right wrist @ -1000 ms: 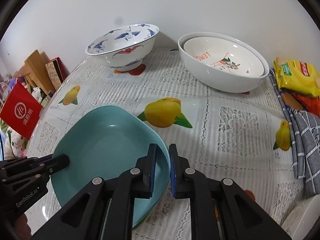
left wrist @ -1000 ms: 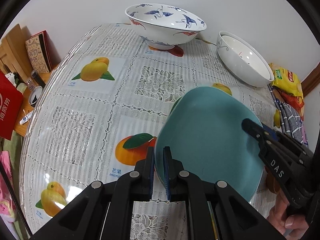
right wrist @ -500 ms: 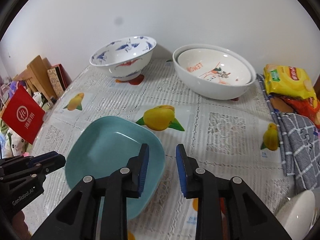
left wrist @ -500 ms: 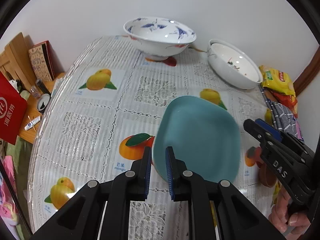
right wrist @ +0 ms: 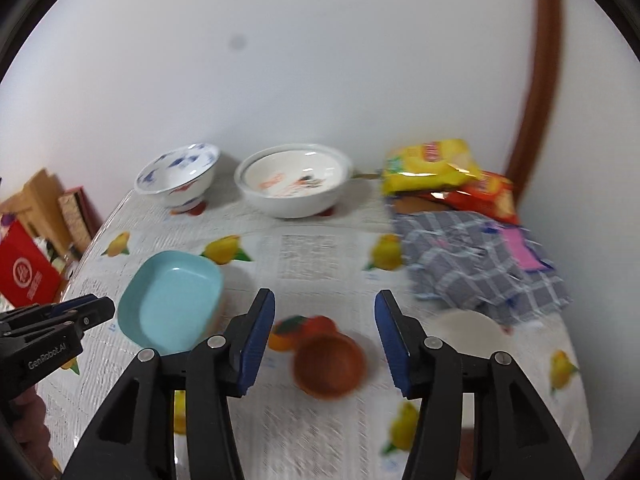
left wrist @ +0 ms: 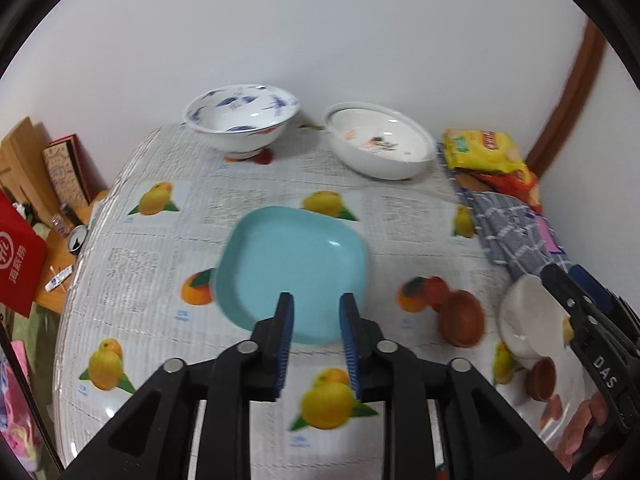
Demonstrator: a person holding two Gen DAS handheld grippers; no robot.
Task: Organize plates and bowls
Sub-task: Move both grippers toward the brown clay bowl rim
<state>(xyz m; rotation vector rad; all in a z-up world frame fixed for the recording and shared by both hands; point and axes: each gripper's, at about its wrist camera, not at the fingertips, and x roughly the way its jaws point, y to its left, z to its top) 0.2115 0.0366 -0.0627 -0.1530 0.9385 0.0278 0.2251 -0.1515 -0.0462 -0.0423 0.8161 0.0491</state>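
A teal square plate [left wrist: 292,272] lies flat on the fruit-print tablecloth; it also shows in the right wrist view [right wrist: 172,300]. My left gripper [left wrist: 316,304] is open, empty, above the plate's near edge. My right gripper [right wrist: 325,312] is wide open and empty above a small brown bowl [right wrist: 330,364], which also shows in the left wrist view [left wrist: 460,318]. A white bowl [left wrist: 528,316] sits to the right, by a second brown bowl [left wrist: 540,378]. A blue-patterned bowl [left wrist: 242,118] and nested white bowls [left wrist: 378,146] stand at the back.
Snack packets [right wrist: 440,176] and a grey checked cloth [right wrist: 480,264] lie at the back right. A red box [left wrist: 18,256], books and small items sit on a low shelf beyond the table's left edge [left wrist: 80,264]. The wall is close behind the bowls.
Both grippers let go of the teal plate, which now rests flat on the table. Both pulled back and up and opened; the right one swung right over the brown bowl.
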